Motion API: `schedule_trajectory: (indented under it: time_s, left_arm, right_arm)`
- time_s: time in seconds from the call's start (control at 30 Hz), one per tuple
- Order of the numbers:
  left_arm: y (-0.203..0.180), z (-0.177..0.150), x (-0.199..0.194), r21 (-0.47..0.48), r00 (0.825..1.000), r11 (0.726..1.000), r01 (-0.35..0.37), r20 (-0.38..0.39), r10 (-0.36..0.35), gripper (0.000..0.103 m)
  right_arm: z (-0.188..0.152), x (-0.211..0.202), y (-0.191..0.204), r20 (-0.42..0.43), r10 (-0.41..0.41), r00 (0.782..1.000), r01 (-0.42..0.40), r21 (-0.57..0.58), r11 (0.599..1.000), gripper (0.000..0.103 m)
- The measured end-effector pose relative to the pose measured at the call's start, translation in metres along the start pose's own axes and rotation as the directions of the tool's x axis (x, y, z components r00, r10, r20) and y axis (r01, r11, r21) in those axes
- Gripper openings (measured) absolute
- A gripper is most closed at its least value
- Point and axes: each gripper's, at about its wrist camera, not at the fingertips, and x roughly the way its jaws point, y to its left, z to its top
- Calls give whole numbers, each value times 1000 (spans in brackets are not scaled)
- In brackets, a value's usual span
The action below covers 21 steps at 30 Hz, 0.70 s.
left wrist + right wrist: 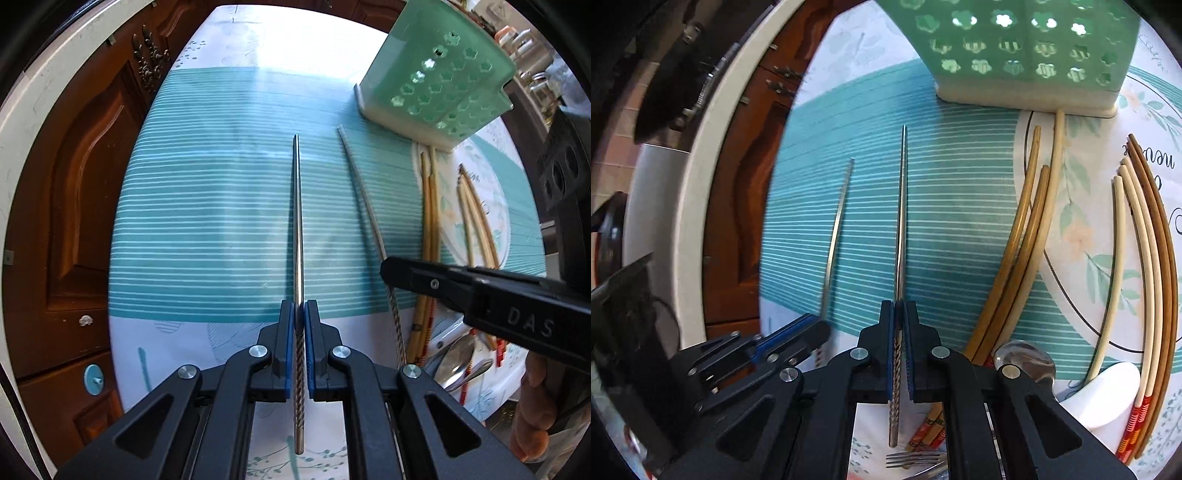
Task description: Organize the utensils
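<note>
My left gripper (300,308) is shut on a steel chopstick (298,221), which points away over the striped cloth, its twisted end between the blue pads. My right gripper (898,306) is shut on a second steel chopstick (903,221) in the same way. Each wrist view shows the other gripper beside it: the right gripper (386,271) with its steel chopstick (356,184), and the left gripper (818,328) with its own steel chopstick (837,225). A green perforated utensil holder (439,70) (1027,55) stands at the far right of the table.
Bamboo chopsticks (1019,236) and cream and brown chopsticks (1145,240) lie to the right on the cloth. A white ceramic spoon (1108,391), a metal spoon (1023,354) and a fork (912,459) lie near the front. A wooden cabinet door (74,206) is beyond the table's left edge.
</note>
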Motion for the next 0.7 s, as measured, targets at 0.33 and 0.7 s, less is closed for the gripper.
schedule_trajectory:
  time_s: [0.33,0.7]
  left_arm:
    - [-3,-4,-1,-18,998,998,67,6,-67,3]
    - [3,-9,0,-38,997,996,83,-7,-83,3]
  right_arm:
    - [-9,-14,-12,14,103,995,-103,5,995,0]
    - [-10,-1,4,-13,98,995,-98,-16,995,1]
